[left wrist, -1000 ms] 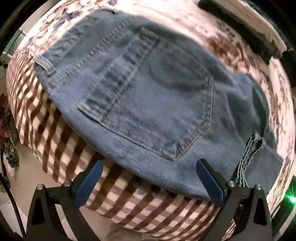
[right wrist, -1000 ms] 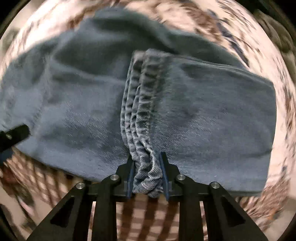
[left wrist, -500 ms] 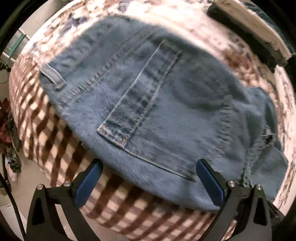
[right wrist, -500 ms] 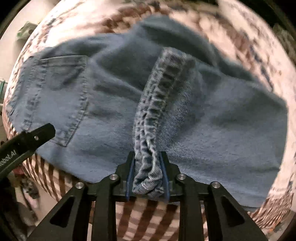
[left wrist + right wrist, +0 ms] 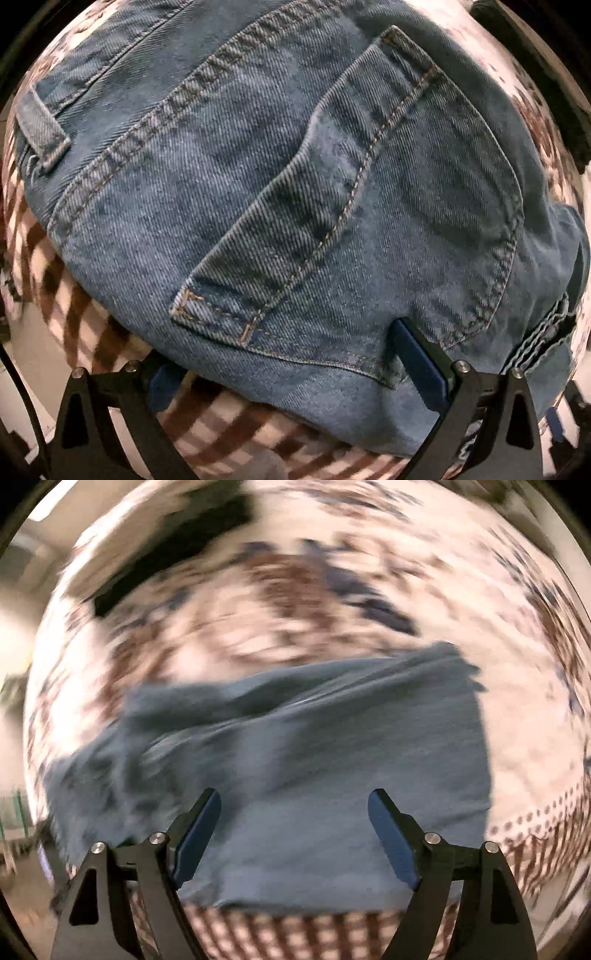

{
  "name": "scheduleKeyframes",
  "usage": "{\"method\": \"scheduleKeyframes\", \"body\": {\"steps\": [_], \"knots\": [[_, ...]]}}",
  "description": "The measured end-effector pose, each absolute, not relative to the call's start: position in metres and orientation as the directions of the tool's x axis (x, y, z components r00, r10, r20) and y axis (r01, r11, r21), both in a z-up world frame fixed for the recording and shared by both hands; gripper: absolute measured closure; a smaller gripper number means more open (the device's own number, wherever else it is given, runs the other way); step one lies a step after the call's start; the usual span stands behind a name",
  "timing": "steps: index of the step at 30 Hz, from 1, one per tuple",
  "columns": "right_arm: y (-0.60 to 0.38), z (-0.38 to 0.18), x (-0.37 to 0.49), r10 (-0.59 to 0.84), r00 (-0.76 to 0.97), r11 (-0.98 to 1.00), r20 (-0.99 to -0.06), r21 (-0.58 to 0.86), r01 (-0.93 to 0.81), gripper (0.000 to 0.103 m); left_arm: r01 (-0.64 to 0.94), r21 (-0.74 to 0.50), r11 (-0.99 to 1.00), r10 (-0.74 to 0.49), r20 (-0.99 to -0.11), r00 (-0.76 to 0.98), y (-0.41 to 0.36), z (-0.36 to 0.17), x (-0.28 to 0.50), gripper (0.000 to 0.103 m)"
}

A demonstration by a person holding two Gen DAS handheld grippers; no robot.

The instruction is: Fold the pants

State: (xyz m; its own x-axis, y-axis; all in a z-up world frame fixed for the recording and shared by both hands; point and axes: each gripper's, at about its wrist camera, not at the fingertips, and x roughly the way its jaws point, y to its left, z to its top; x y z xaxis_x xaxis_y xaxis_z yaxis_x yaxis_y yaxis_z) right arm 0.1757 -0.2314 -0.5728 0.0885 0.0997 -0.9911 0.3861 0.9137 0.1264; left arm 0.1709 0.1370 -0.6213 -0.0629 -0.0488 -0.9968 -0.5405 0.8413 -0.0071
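**Jeans down on the patterned bedspread, both grippers spread wide**

Blue denim pants [image 5: 295, 192] lying folded on a brown-and-white patterned bedspread [image 5: 229, 435], back pocket [image 5: 369, 206] facing up, belt loop [image 5: 40, 129] at the far left. Left gripper [image 5: 295, 365] low over the near fold, jaws wide apart, nothing clamped; one pad on the denim, the other partly tucked under its edge. Right gripper [image 5: 293, 834] above the blurred pants, jaws just opened, nothing between them.

Brown-and-white checked bed cover [image 5: 236, 428] with a floral top [image 5: 480, 602], pale floor [image 5: 33, 343] beside it
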Motion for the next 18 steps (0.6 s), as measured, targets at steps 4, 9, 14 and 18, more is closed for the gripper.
{"method": "scheduleKeyframes", "body": {"steps": [4, 9, 14, 18], "knots": [[-0.263, -0.613, 0.191, 0.053, -0.005, 0.925, -0.999, 0.047, 0.378, 0.028, -0.538, -0.003, 0.843, -0.024, -0.999, -0.031, 0.138, -0.614, 0.168, 0.0], [-0.25, -0.622, 0.195, 0.022, -0.066, 0.959, -0.998, 0.002, 0.285, 0.027, -0.544, -0.001, 0.839, -0.007, -1.0, -0.008, 0.125, -0.595, 0.164, 0.0], [-0.201, -0.596, 0.184, 0.111, -0.019, 0.966, -0.994, 0.104, 0.239, 0.027, -0.671, -0.128, 0.73, -0.045, -0.989, 0.14, 0.154, -0.557, 0.133, 0.0], [-0.146, -0.59, 0.172, 0.127, -0.004, 0.978, -0.992, 0.124, 0.166, 0.027, -0.82, -0.241, 0.52, -0.079, -0.969, 0.235, 0.21, -0.552, 0.101, 0.0]]}}
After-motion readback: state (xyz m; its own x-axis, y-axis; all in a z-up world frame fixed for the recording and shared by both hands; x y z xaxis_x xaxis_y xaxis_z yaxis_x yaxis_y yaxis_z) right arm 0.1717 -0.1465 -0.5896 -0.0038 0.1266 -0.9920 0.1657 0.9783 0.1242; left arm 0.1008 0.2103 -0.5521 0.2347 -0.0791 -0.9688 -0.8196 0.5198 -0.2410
